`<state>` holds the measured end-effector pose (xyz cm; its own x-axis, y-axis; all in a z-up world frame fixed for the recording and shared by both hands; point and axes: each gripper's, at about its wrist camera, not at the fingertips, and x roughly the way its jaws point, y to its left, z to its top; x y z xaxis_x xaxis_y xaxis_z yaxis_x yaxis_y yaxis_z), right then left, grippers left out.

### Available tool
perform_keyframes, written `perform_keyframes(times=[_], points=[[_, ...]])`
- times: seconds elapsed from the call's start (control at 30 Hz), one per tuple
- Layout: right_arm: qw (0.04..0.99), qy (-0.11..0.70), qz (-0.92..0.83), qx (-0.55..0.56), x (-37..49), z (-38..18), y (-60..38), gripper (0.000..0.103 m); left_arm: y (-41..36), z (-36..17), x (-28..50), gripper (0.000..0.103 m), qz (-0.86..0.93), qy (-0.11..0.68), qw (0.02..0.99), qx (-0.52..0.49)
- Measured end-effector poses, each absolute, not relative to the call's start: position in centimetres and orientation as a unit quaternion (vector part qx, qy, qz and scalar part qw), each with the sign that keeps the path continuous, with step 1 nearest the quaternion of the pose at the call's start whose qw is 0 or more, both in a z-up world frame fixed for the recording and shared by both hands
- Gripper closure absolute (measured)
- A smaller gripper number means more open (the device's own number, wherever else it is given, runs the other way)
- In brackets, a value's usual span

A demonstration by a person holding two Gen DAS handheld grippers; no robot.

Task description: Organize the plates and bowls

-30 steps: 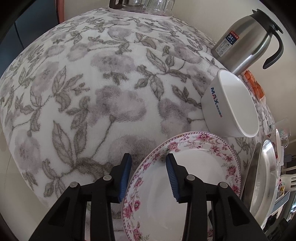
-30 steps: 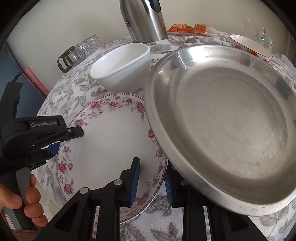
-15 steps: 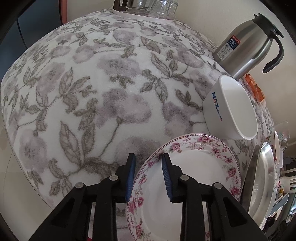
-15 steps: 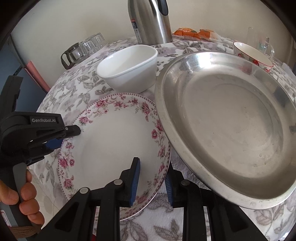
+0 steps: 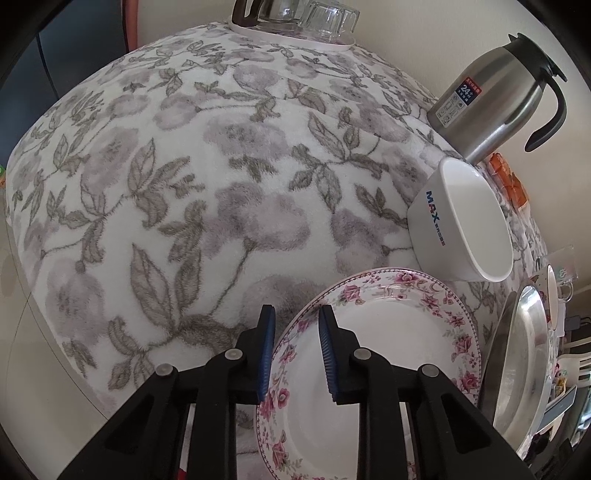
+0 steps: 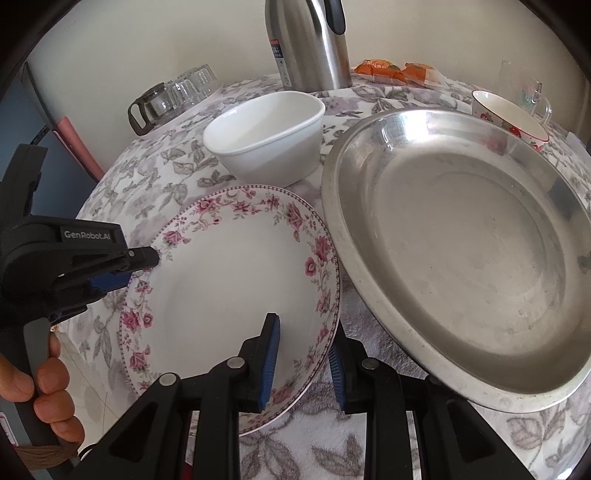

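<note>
A white plate with a pink flower rim [image 5: 388, 369] [image 6: 229, 288] lies tilted over the flowered tablecloth. My left gripper [image 5: 295, 314] [image 6: 144, 264] has its jaws closing on the plate's left rim, one finger above and the blue pad below. On the near right rim my right gripper [image 6: 303, 328] is shut. A large steel dish [image 6: 461, 251] [image 5: 524, 350] lies right beside the plate, its edge over the plate's rim. Just behind the plate stands a white bowl [image 6: 266, 140] [image 5: 465, 229].
A steel thermos jug [image 5: 495, 99] [image 6: 310, 40] stands at the back by the wall. A tray of glasses [image 5: 295, 18] [image 6: 173, 96] sits at the far left. A strawberry-print cup [image 6: 509, 118] and orange packets [image 6: 391, 70] are back right. A hand [image 6: 44, 387] grips the left tool.
My left jaws have narrowed onto the plate's rim. In the right wrist view the plate and steel dish sit a little farther and lower in frame. The right jaws look the same.
</note>
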<state>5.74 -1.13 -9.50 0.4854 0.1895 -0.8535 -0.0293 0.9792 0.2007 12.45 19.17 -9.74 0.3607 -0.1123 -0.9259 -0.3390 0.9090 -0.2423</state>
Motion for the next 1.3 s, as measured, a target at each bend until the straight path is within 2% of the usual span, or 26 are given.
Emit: perform_keyframes(times=[0.23,0.3,0.33,0.6,0.7,0.77,0.83,1.03,1.13,1.3], points=[[0.861,0.497,0.07,0.081,5.5,-8.9,-1.0,0.076,19.3,-8.8,12.2,0.079,0.068,0.55,0.807,-0.202],[0.863,0.493,0.08,0.08,5.4,-8.7,-0.9,0.076,19.1,-8.3,12.1,0.096,0.044,0.543,0.81,-0.216],[0.865,0.49,0.084,0.074,5.3,-8.5,-0.7,0.076,18.9,-8.4,12.2,0.1,0.01,0.544,0.802,-0.245],[0.853,0.51,0.071,0.081,5.8,-9.6,-1.3,0.076,19.4,-8.3,12.1,0.099,0.027,0.546,0.801,-0.246],[0.854,0.51,0.071,0.081,5.9,-9.6,-1.5,0.076,20.4,-8.0,11.9,0.087,0.04,0.539,0.803,-0.252],[0.853,0.51,0.07,0.082,5.9,-9.7,-1.5,0.076,21.0,-8.2,12.0,0.071,0.048,0.54,0.801,-0.253],[0.853,0.511,0.069,0.082,5.9,-9.7,-1.5,0.076,21.7,-8.4,12.1,0.067,0.058,0.54,0.8,-0.256],[0.851,0.514,0.068,0.079,6.1,-9.8,-1.4,0.076,22.6,-9.9,12.0,0.067,0.055,0.55,0.784,-0.282],[0.85,0.516,0.07,0.078,6.2,-10.0,-1.3,0.076,21.8,-10.6,12.2,0.078,0.039,0.56,0.777,-0.284],[0.849,0.518,0.071,0.074,6.3,-10.1,-1.1,0.076,21.3,-10.5,12.4,0.077,0.042,0.56,0.783,-0.267]])
